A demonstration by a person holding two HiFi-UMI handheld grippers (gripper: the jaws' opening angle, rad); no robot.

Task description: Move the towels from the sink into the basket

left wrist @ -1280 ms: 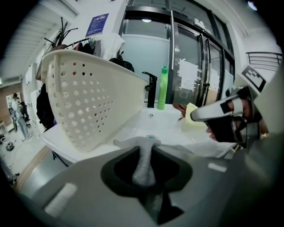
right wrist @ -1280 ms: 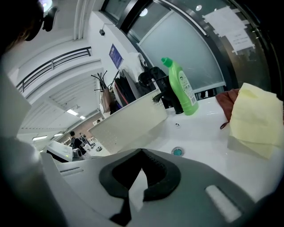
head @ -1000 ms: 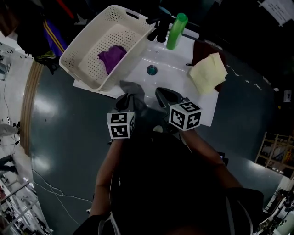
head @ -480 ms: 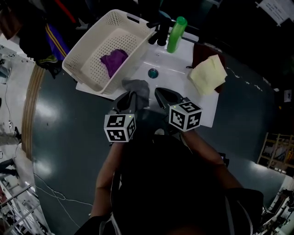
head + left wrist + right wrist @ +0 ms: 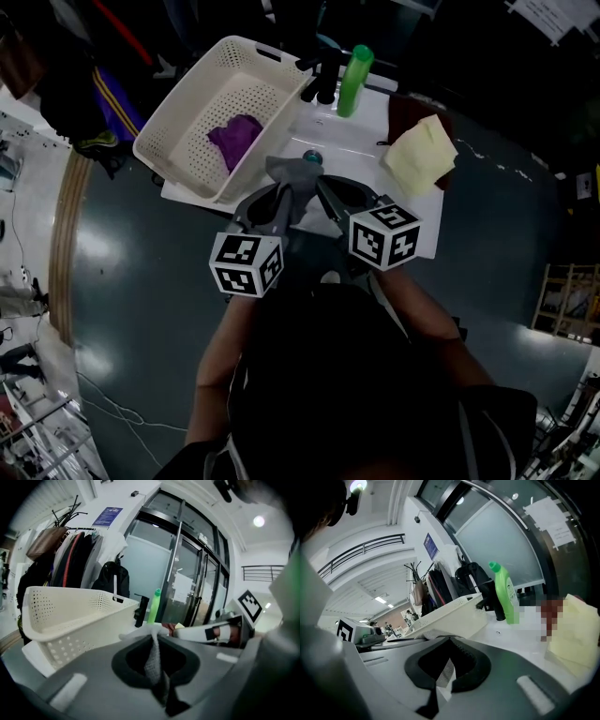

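White sink (image 5: pixel 361 141) over a dark floor: the left gripper (image 5: pixel 279 195) and right gripper (image 5: pixel 325 187) are hanging side by side above its near edge, tilting slightly downward, both clamping the grey towel (image 5: pixel 292 172) above the basin. The gripper views are showing cloth pinched between each pair of jaws. Only the head view is showing the purple towel (image 5: pixel 234 139) lying in the basket (image 5: pixel 178 103) beyond, at left.

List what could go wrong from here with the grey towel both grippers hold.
The left gripper and right gripper each pinch only a thin fold of the grey towel; it may slip out. The basket rim stands beside the towel, so trailing cloth might catch on it. The green bottle stands near; a wide swing could topple it.
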